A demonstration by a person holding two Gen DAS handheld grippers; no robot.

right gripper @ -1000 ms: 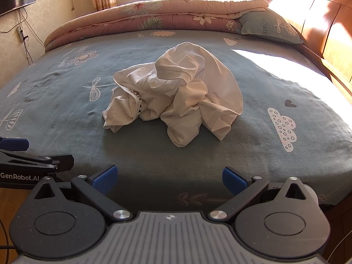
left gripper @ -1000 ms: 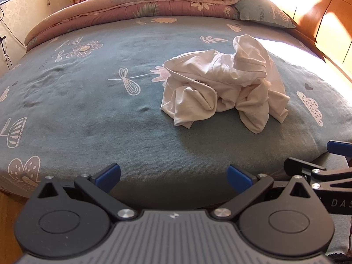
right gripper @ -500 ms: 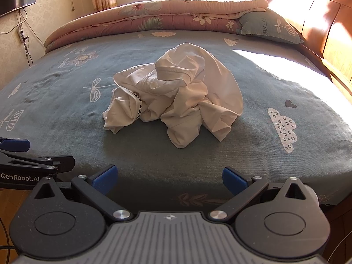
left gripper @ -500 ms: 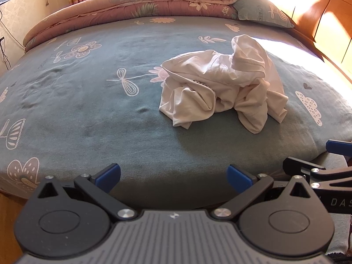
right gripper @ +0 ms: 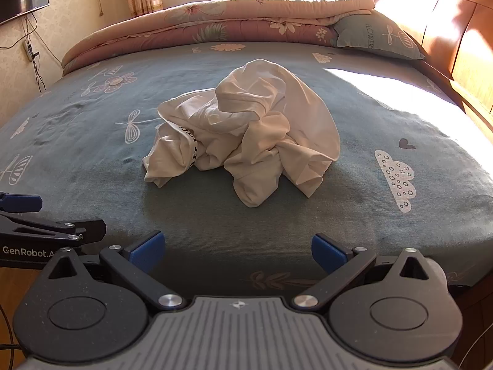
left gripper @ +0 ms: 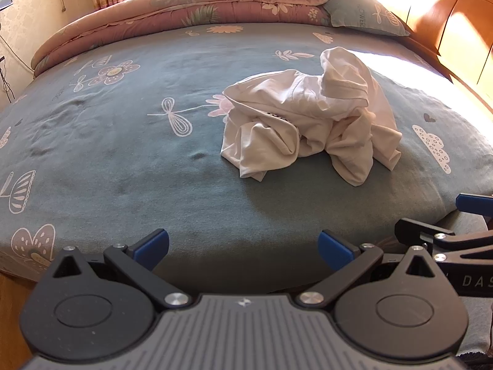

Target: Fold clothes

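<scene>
Both grippers, left (left gripper: 243, 245) and right (right gripper: 235, 248), remain spread and empty, barely nearer the crumpled white cotton garment (right gripper: 243, 129); folding unstarted.

Crumpled white cotton garment (left gripper: 308, 123) (right gripper: 246, 129) lies bunched in a loose heap mid-bed on the blue-grey patterned bedsheet (left gripper: 123, 154) (right gripper: 369, 215), unfolded, one fold peaking upward, black printed strip partly showing.

Both grippers were held level, side by side.
The left gripper (left gripper: 243, 248) and the right gripper (right gripper: 236, 248) each had jaws spread wide, gripping nothing.
</scene>
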